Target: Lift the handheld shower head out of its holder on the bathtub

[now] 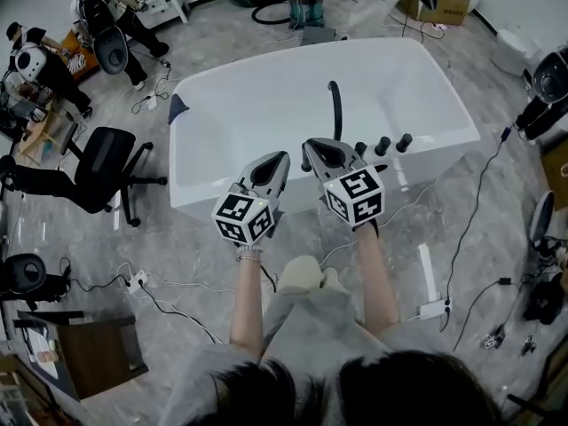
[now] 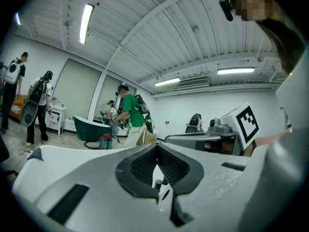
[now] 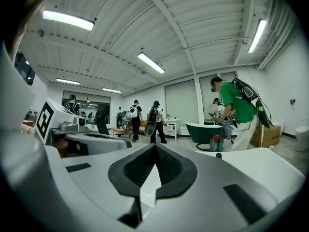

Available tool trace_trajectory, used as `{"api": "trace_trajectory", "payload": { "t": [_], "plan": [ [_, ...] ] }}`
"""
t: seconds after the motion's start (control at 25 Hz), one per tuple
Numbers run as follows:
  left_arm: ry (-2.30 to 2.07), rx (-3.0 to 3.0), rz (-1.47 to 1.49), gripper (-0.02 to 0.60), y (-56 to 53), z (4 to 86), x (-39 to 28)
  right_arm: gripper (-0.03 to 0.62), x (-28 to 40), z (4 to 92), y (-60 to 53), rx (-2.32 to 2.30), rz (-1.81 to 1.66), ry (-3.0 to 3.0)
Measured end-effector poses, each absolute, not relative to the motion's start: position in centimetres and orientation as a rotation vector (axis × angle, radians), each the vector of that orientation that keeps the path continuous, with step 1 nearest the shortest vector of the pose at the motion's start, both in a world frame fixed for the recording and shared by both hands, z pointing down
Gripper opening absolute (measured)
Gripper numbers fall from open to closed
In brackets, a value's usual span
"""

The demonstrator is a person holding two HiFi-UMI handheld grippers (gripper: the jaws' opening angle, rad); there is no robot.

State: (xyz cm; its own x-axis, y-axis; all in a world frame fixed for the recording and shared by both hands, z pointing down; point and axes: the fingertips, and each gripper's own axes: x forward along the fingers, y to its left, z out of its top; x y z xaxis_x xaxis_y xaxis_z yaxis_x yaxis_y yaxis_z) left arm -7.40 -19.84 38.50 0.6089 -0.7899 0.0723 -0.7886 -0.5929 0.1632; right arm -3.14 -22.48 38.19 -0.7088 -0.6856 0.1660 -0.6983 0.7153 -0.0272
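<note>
The white bathtub (image 1: 231, 105) fills the middle of the head view. On its near rim a slim black shower head (image 1: 335, 106) stands upright in its holder, with three black knobs (image 1: 382, 145) to its right. My left gripper (image 1: 282, 156) and right gripper (image 1: 308, 145) hover side by side over the tub's near rim, just short of the shower head. Both are shut with nothing between the pads. In the left gripper view the shut gripper (image 2: 156, 146) shows the small black knobs (image 2: 158, 183) through the gap below its tips. The right gripper (image 3: 155, 146) looks over the tub's rim (image 3: 270, 163).
A black office chair (image 1: 102, 162) stands left of the tub, and cables and a power strip (image 1: 433, 308) lie on the floor around me. Several people stand at the far left (image 1: 40, 65). A person in a green shirt (image 3: 236, 105) is beside a green tub (image 3: 205, 129).
</note>
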Motion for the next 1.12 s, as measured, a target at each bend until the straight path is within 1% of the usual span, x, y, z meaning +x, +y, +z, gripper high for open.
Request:
{"api": "trace_trajectory", "payload": {
  "t": [0.32,0.68,0.76,0.88,1.0,1.12],
  "plan": [
    [-1.250,2.598,0.004,0.005,-24.3,43.2,-8.6,0.002,-4.3,42.4,-26.7,1.131,0.223,-2.781],
    [-1.184,2.509,0.032,0.005,-27.3,49.1,-7.8,0.003,-4.7,49.3,-30.9,1.069,0.290,-2.711],
    [-1.172,2.490,0.040,0.005,-27.5,50.8,-7.5,0.043,-4.8,51.1,-31.4,1.068,0.306,-2.691],
    [-1.162,2.478,0.063,0.005,-28.2,52.7,-7.4,0.055,-4.9,53.3,-32.3,1.068,0.323,-2.673],
    [-1.165,2.468,0.073,0.005,-28.9,54.0,-7.2,0.107,-4.7,55.3,-33.2,1.084,0.347,-2.667],
    [-1.170,2.466,0.089,0.005,-29.5,55.5,-7.3,0.137,-4.6,57.4,-34.0,1.097,0.367,-2.658]
  ]
}}
